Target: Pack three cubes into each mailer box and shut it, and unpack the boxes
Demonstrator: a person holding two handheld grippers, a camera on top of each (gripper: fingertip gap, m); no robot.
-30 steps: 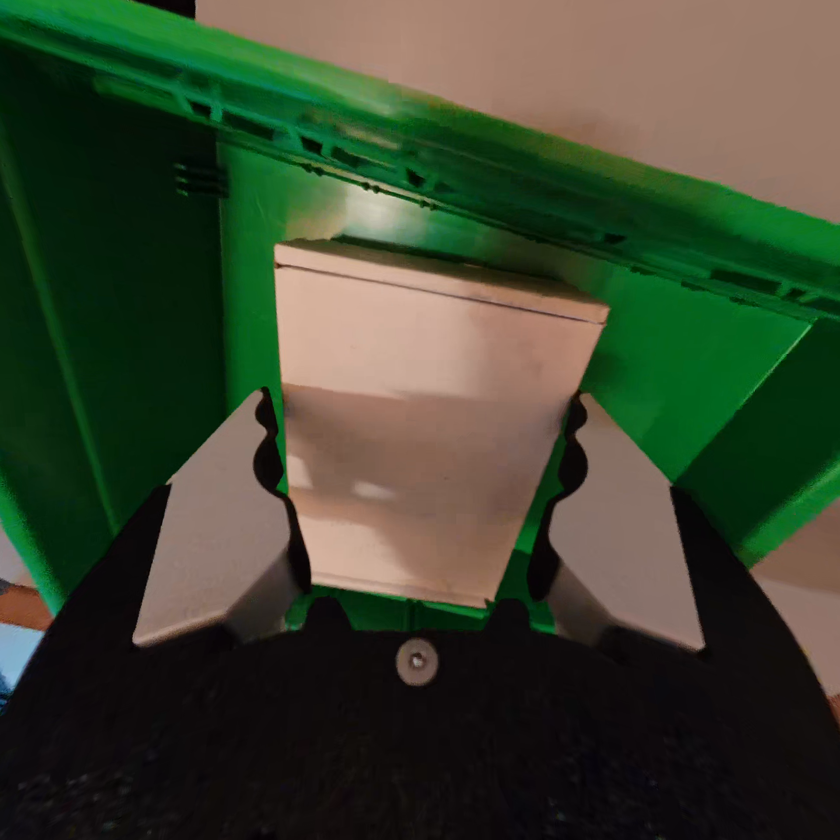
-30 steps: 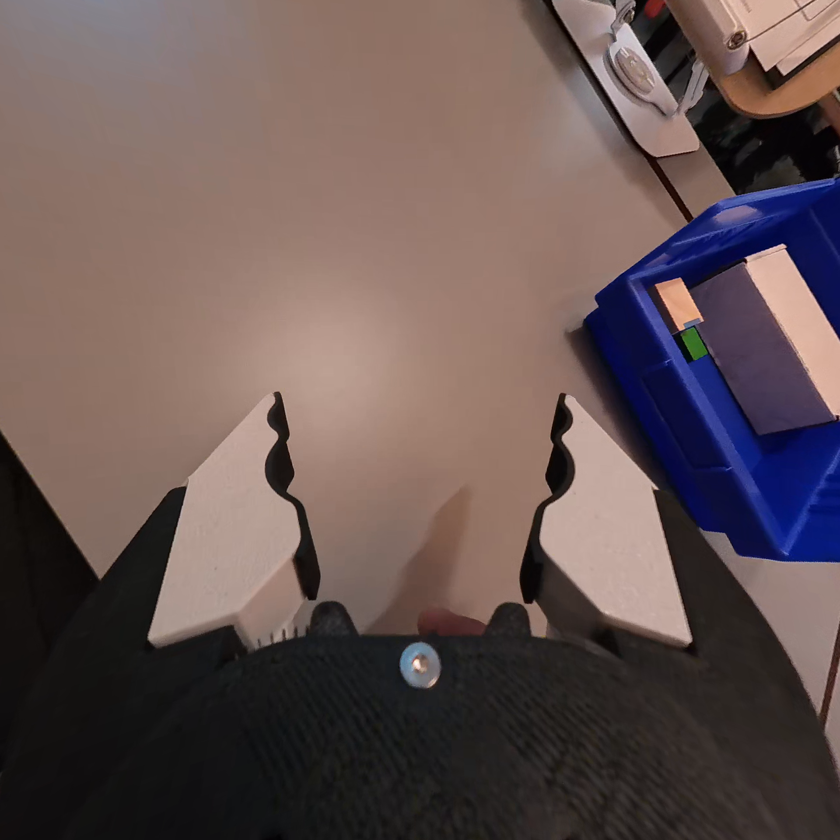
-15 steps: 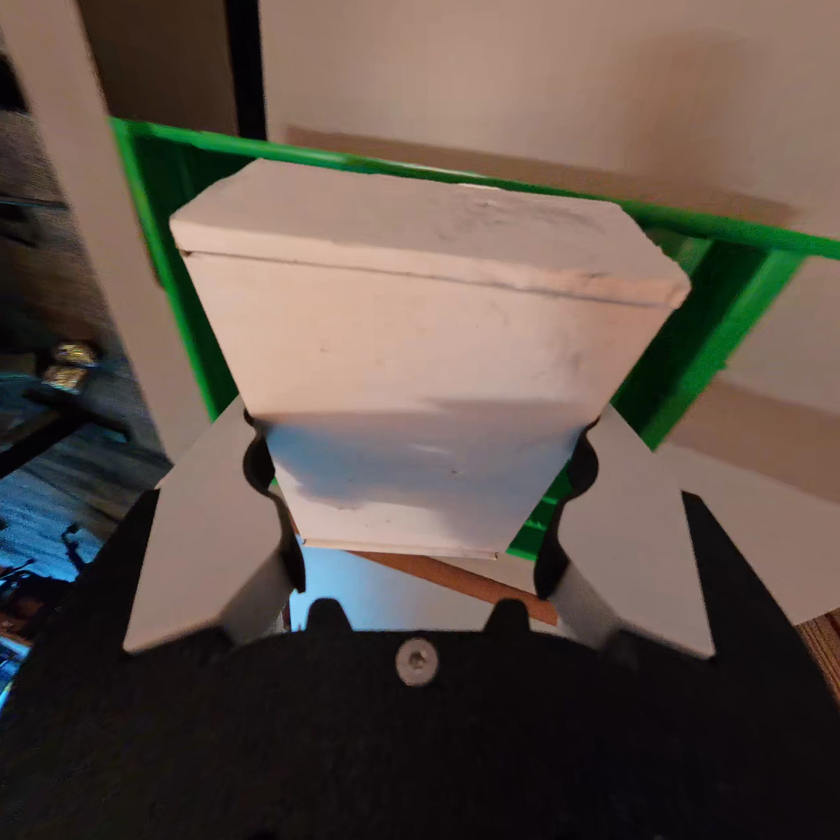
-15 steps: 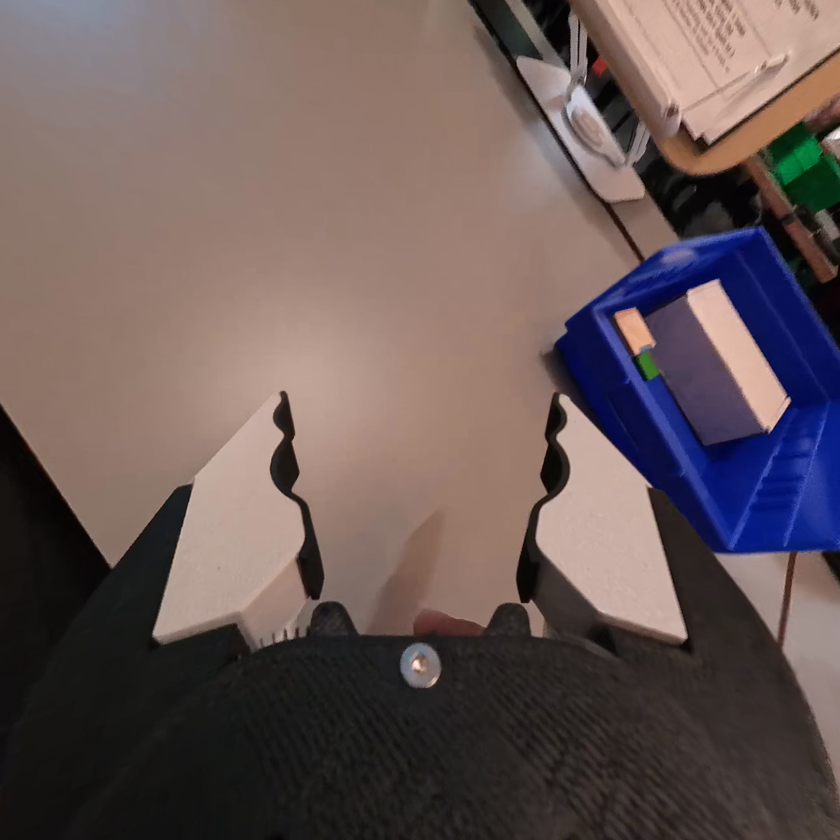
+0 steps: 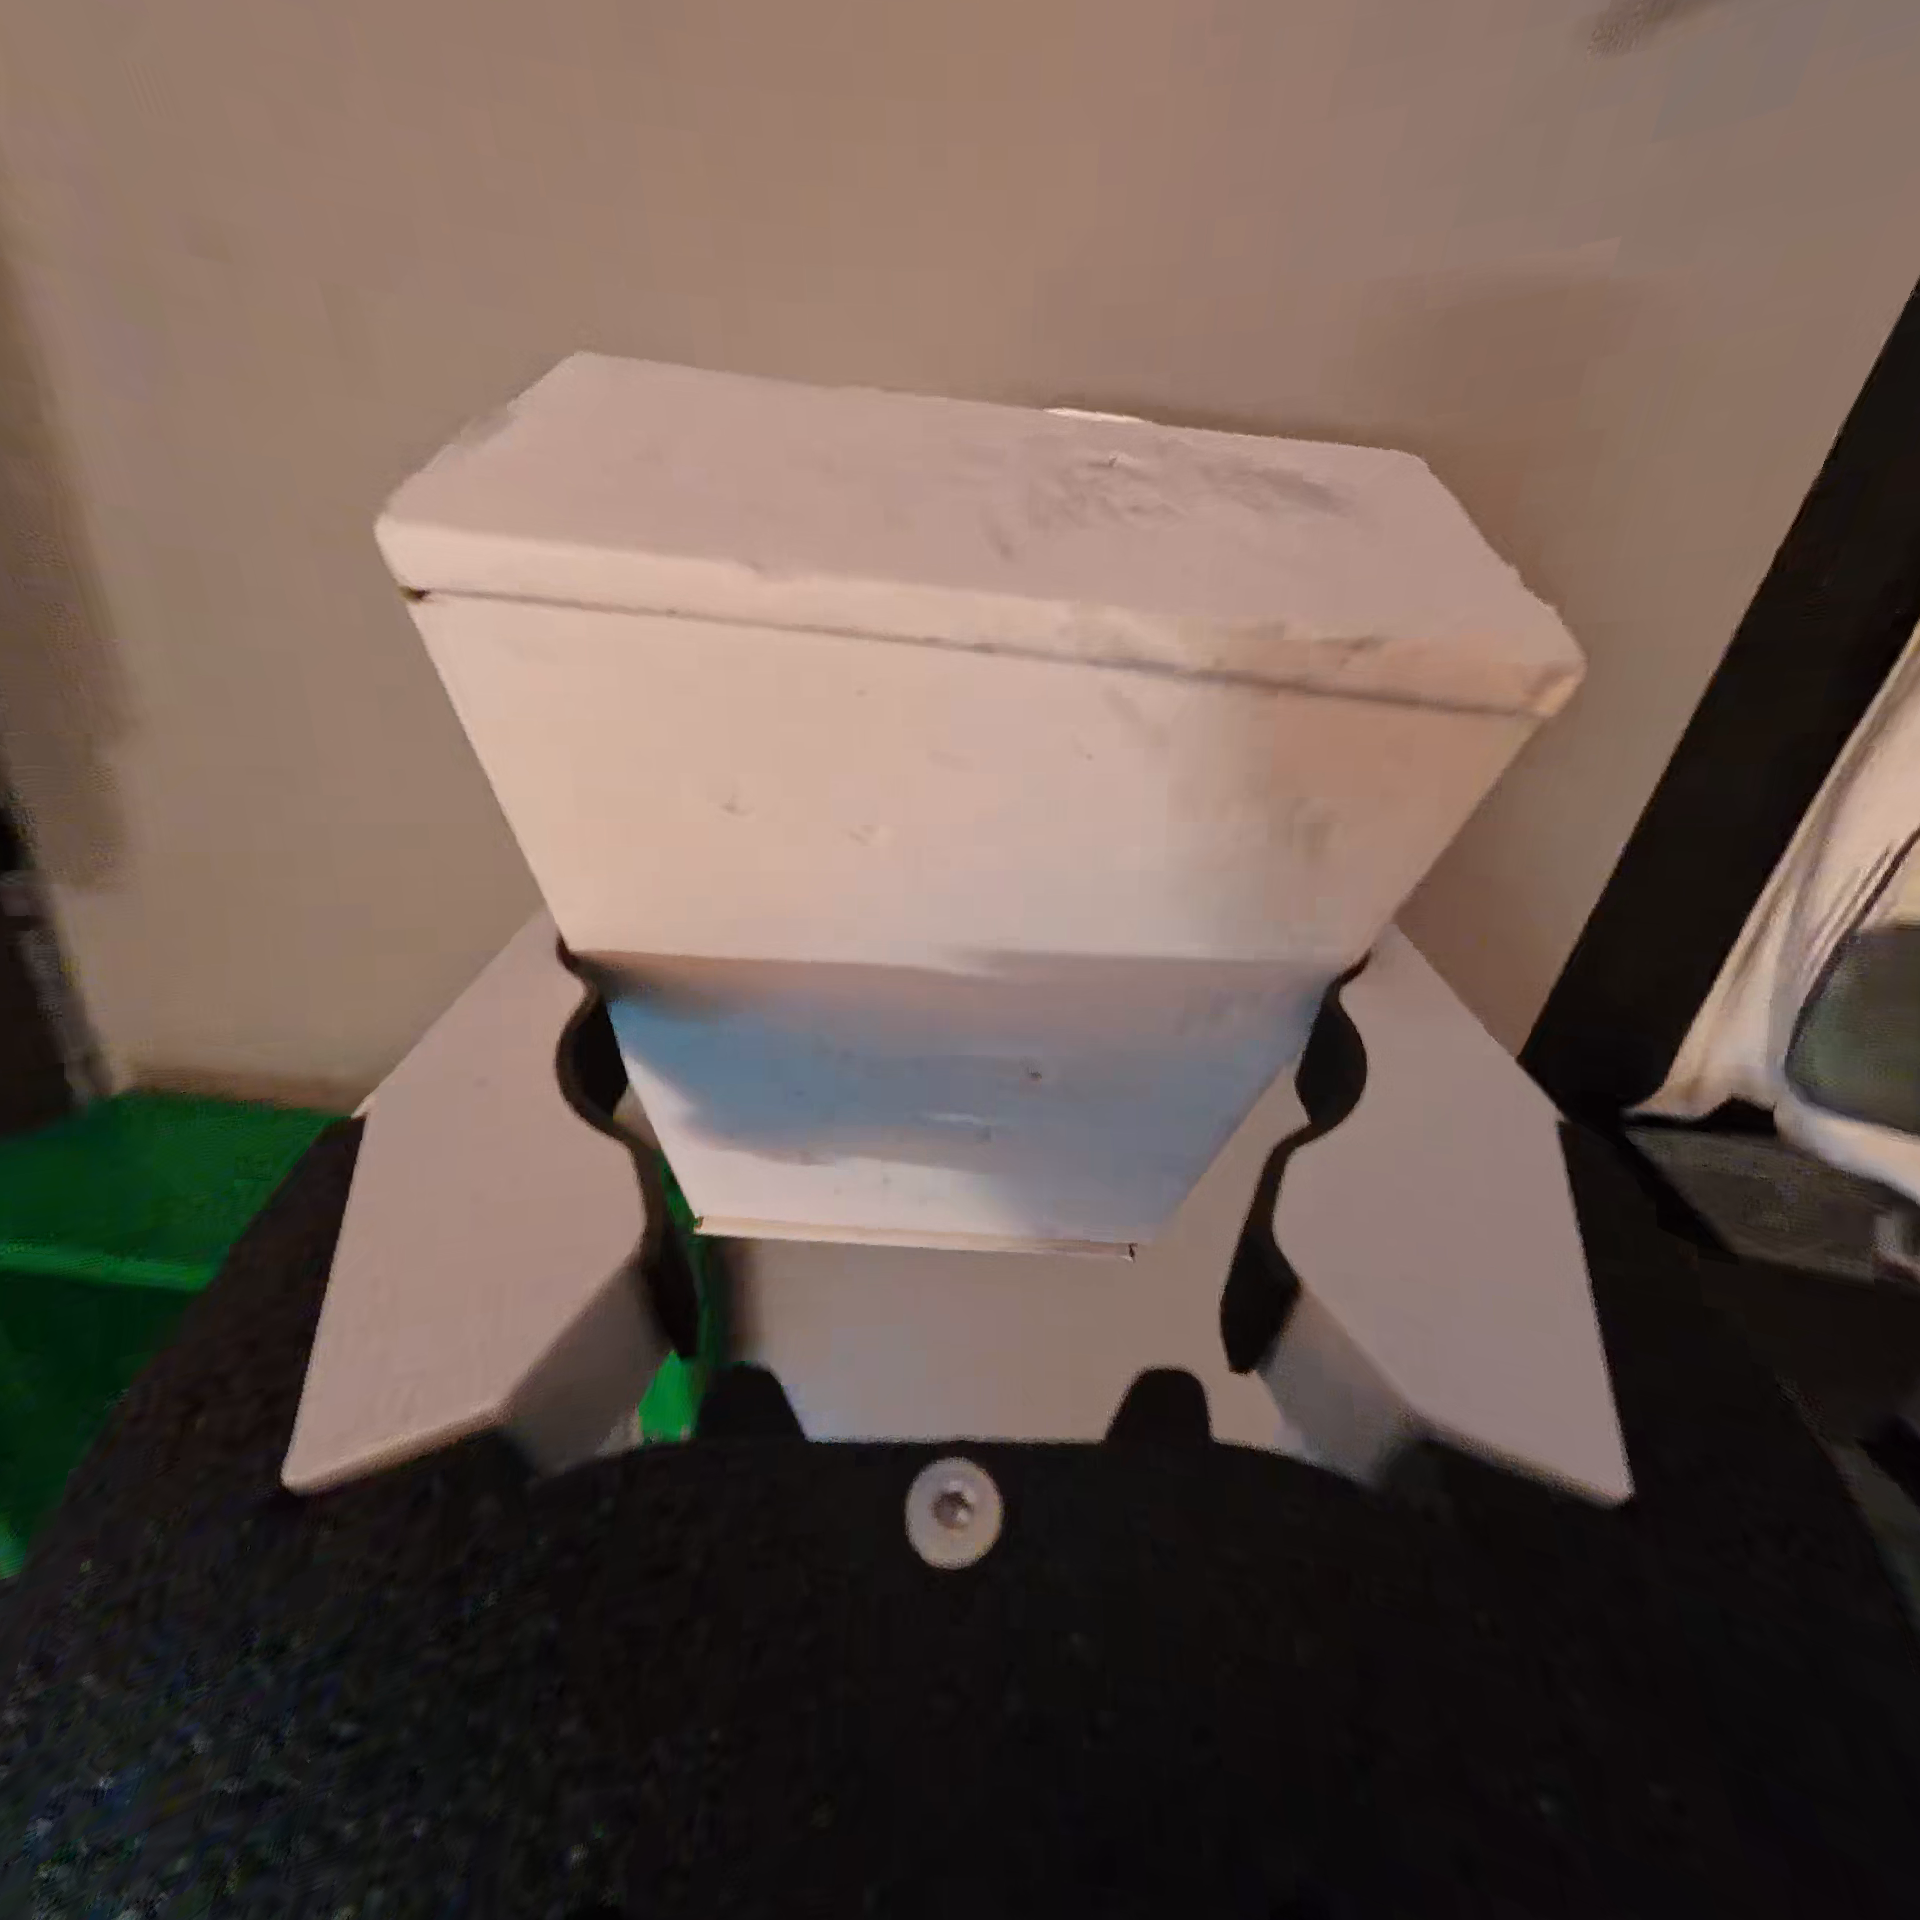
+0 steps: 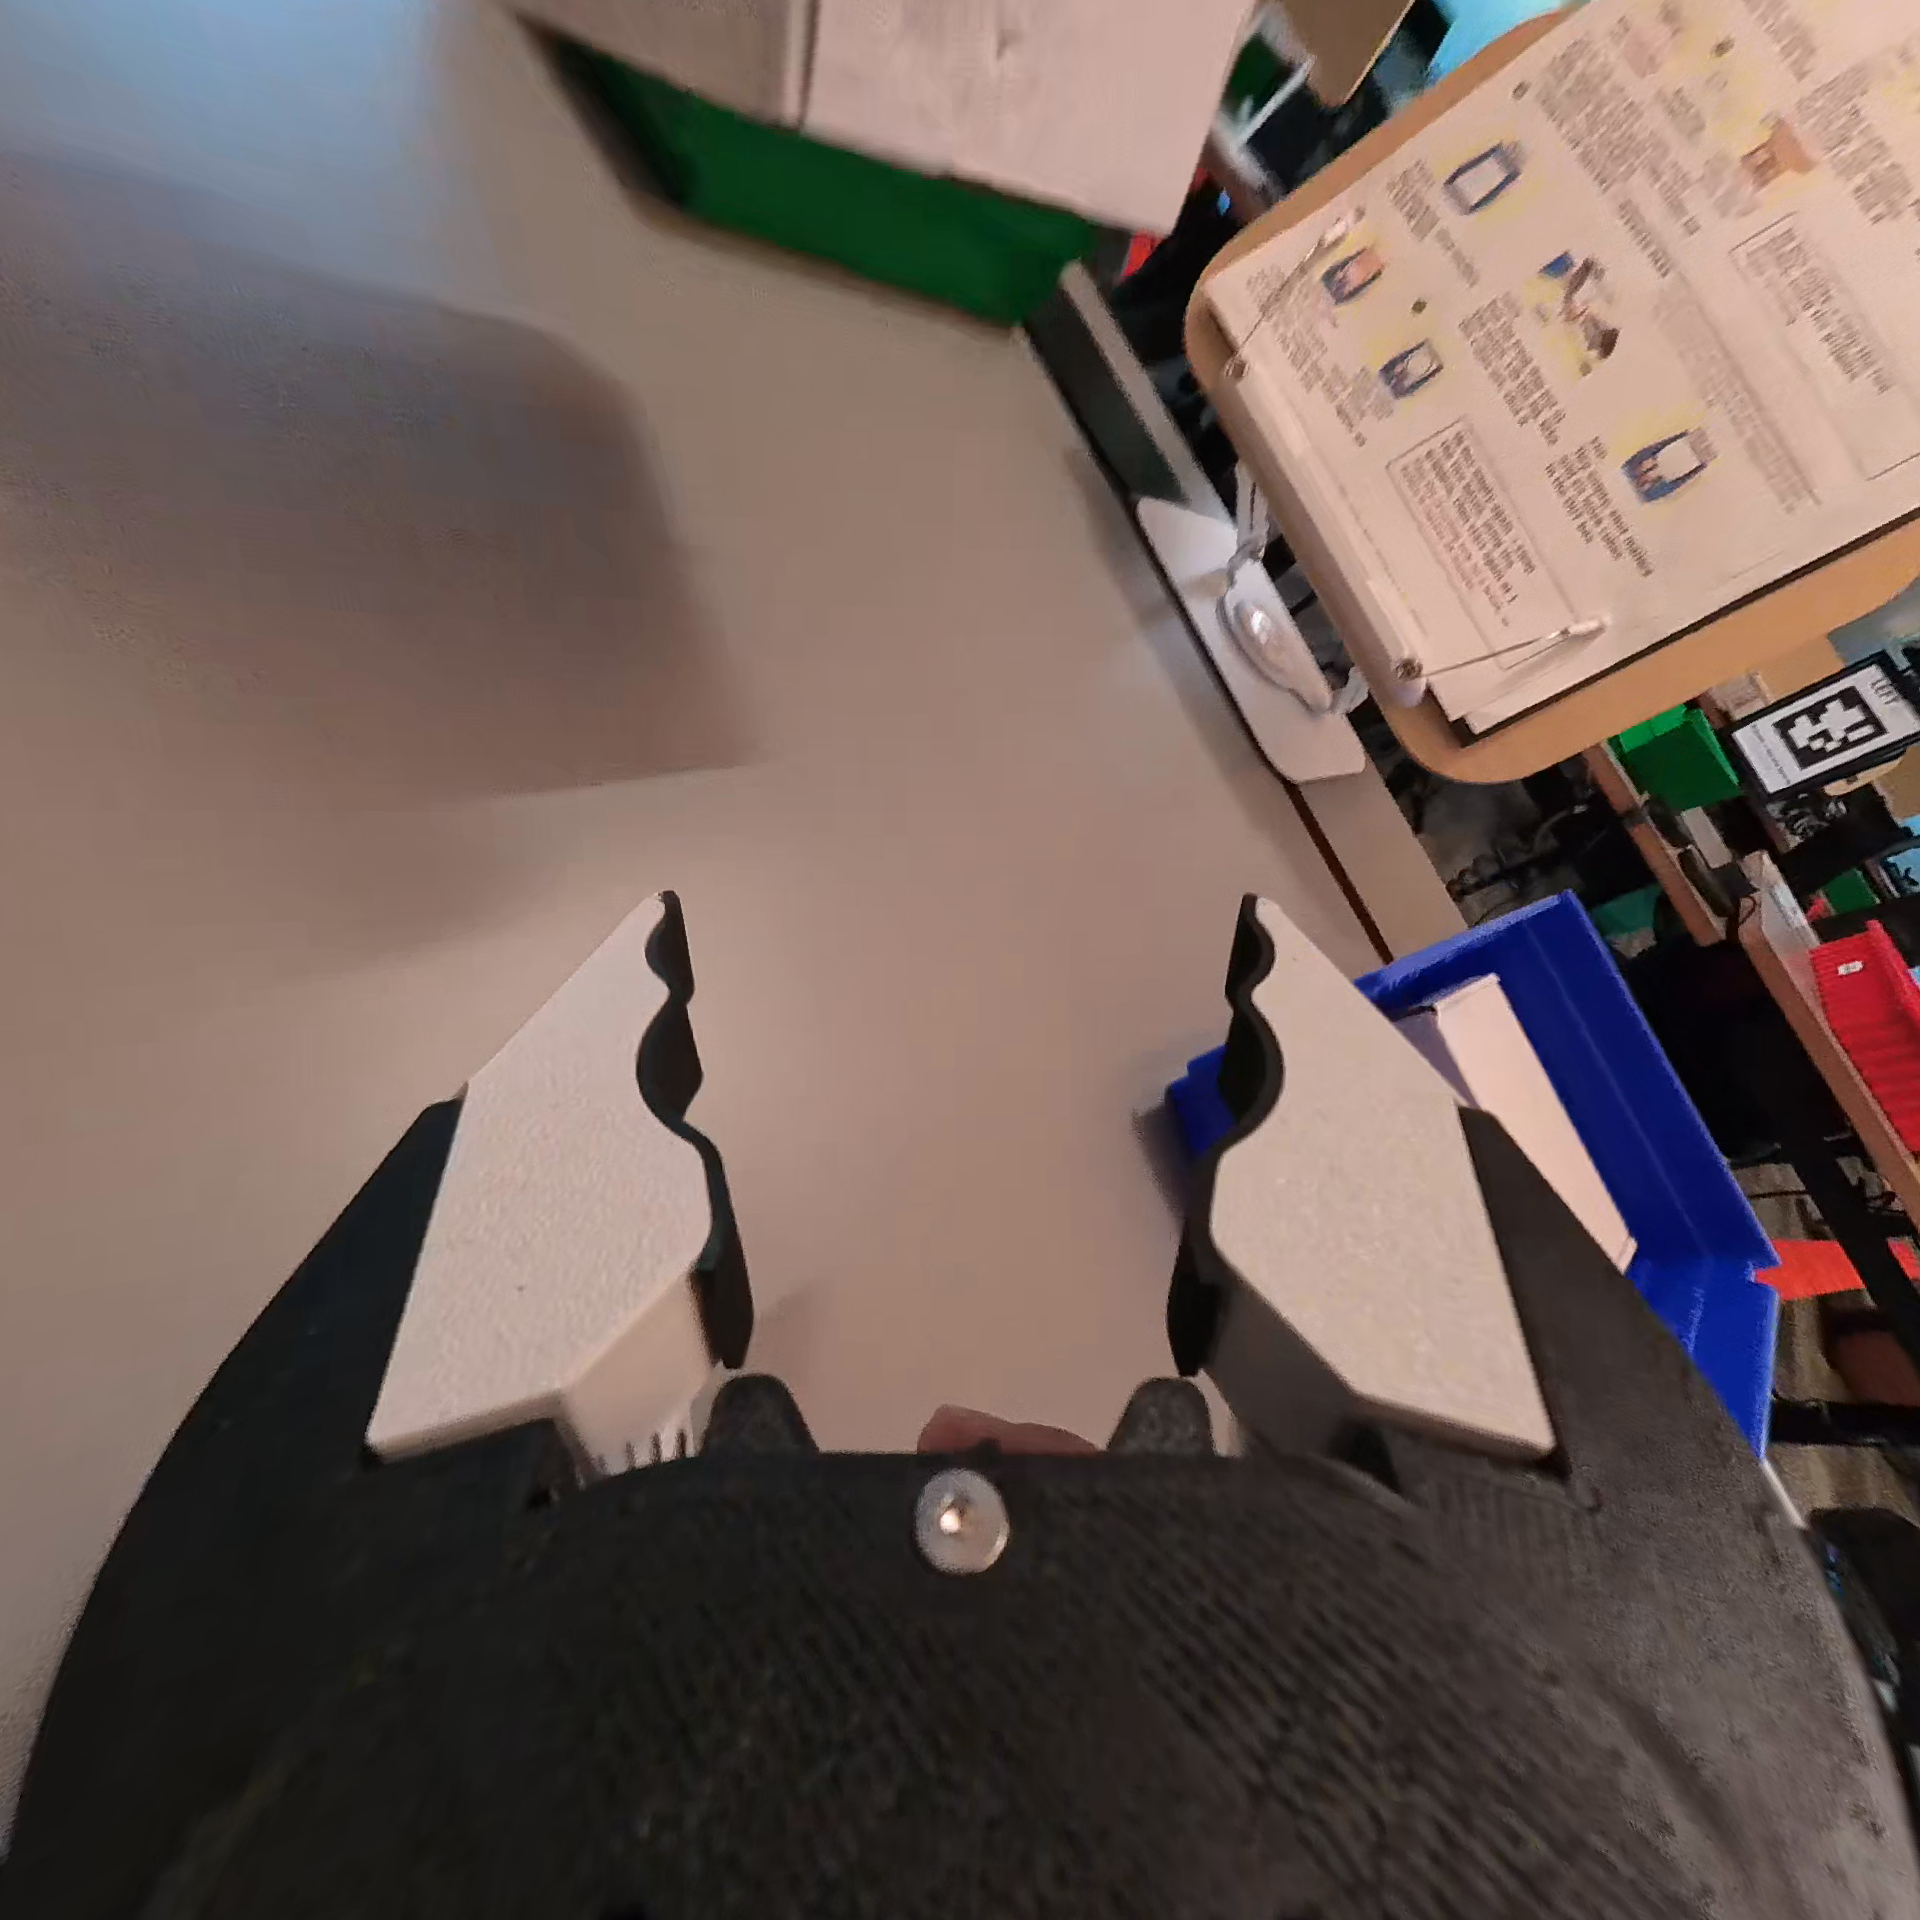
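My left gripper (image 5: 956,940) is shut on a closed white mailer box (image 5: 956,790), both pads against its sides, and holds it in the air above the beige table (image 5: 935,208). The same box shows at the top of the right wrist view (image 6: 997,73), above the green bin (image 6: 862,208). My right gripper (image 6: 961,914) is open and empty above the table (image 6: 883,727). A blue bin (image 6: 1621,1091) at the right holds another white mailer box (image 6: 1507,1091).
The green bin shows at the lower left of the left wrist view (image 5: 114,1184). A wooden board with printed sheets (image 6: 1621,343) stands past the table's right edge, with a white clamp base (image 6: 1257,634) on the edge. Shelves with coloured bins lie beyond.
My left gripper has lifted the white mailer box out of the green bin and carried it over the table. My right gripper has swung to look toward the green bin and narrowed slightly.
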